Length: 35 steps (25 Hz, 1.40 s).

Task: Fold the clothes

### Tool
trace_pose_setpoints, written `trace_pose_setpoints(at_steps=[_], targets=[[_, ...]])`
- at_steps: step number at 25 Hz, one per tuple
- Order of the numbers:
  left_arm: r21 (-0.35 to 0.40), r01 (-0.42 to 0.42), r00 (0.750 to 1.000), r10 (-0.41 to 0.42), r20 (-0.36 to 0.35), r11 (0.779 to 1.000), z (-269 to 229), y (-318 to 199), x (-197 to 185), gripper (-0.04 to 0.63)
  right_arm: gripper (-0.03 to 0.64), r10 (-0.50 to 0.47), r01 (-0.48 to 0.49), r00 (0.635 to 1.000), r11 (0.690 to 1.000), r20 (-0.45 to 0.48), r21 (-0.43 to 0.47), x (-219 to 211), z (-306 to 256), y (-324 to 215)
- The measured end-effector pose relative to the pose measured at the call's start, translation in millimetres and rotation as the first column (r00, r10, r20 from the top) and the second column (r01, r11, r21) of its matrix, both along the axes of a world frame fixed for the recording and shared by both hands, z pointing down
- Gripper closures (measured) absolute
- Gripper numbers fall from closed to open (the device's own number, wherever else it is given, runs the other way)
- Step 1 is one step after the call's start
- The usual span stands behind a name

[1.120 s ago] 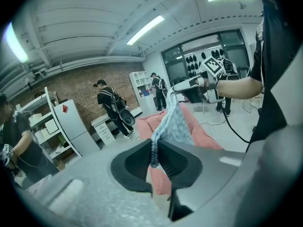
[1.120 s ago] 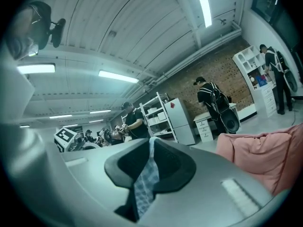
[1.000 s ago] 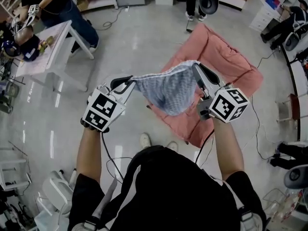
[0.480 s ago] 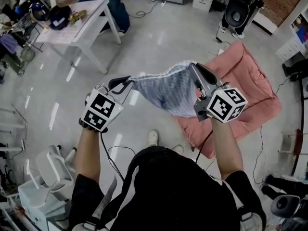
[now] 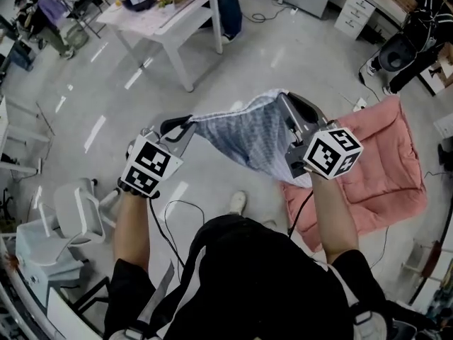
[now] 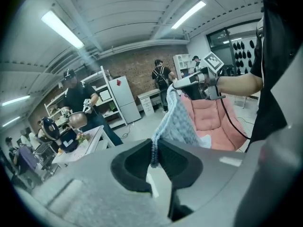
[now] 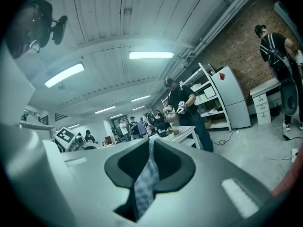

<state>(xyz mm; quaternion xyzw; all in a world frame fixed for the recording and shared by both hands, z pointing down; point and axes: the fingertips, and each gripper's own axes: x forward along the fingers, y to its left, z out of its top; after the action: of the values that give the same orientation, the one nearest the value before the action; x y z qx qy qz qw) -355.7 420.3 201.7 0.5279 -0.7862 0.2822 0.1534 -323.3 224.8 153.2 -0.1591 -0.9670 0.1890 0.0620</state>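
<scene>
The left gripper (image 5: 191,121) had its jaws closed on one edge of a blue-and-white checked garment (image 5: 249,139). In the left gripper view a thin, bunched hem was pinched between the dark pads. The right gripper (image 5: 284,101) was clamped just as tightly on the opposite edge, with a strip of the checked fabric running down through the narrow slot between its jaws. The garment hung in the air between the two grippers. Its upper edge stretched from one to the other, and the rest sagged in a loose pouch below them, toward the person. Both grippers were held out in front of the person's chest at about the same height, with their marker cubes turned up toward the head camera. Below and beyond the right gripper a pink cushion (image 5: 382,161) lay on the shiny grey floor (image 5: 106,83), its near corner hidden behind the hanging cloth. Well ahead of the left gripper stood a white bench (image 5: 187,9) with small things on it, and a person in dark clothes stood beside it.
</scene>
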Motion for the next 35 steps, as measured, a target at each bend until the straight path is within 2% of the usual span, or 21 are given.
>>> trace_pose_setpoints(at_steps=[7, 14, 19, 26, 30, 35], targets=[[0.02, 0.118, 0.992, -0.118, 0.034, 0.993, -17.2, 56.8, -35.0, 0.552, 0.58, -0.105, 0.105, 0.994, 0.994, 0.025, -0.004, -45.1, -8.7, 53.5], [0.031, 0.168, 0.983, -0.169, 0.071, 0.985, -21.3, 99.3, -55.8, 0.552, 0.58, -0.17, 0.17, 0.984, 0.985, 0.051, 0.005, -77.2, -15.2, 96.2], [0.075, 0.212, 0.969, -0.219, 0.11, 0.974, -50.0, 119.8, -77.1, 0.552, 0.58, -0.205, 0.204, 0.975, 0.979, 0.086, 0.024, -98.5, -37.6, 115.1], [0.104, 0.287, 0.941, -0.301, 0.158, 0.952, -80.1, 167.4, -84.2, 0.552, 0.58, -0.275, 0.273, 0.953, 0.962, 0.129, 0.031, -117.3, -57.0, 159.9], [0.133, 0.285, 0.937, -0.305, 0.171, 0.949, -90.1, 158.9, -85.2, 0.552, 0.58, -0.286, 0.28, 0.948, 0.958, 0.143, 0.057, -126.4, -61.5, 151.9], [0.128, 0.229, 0.953, -0.249, 0.173, 0.965, -90.5, 130.4, -89.5, 0.552, 0.58, -0.243, 0.237, 0.962, 0.97, 0.127, 0.063, -132.7, -54.6, 127.6]])
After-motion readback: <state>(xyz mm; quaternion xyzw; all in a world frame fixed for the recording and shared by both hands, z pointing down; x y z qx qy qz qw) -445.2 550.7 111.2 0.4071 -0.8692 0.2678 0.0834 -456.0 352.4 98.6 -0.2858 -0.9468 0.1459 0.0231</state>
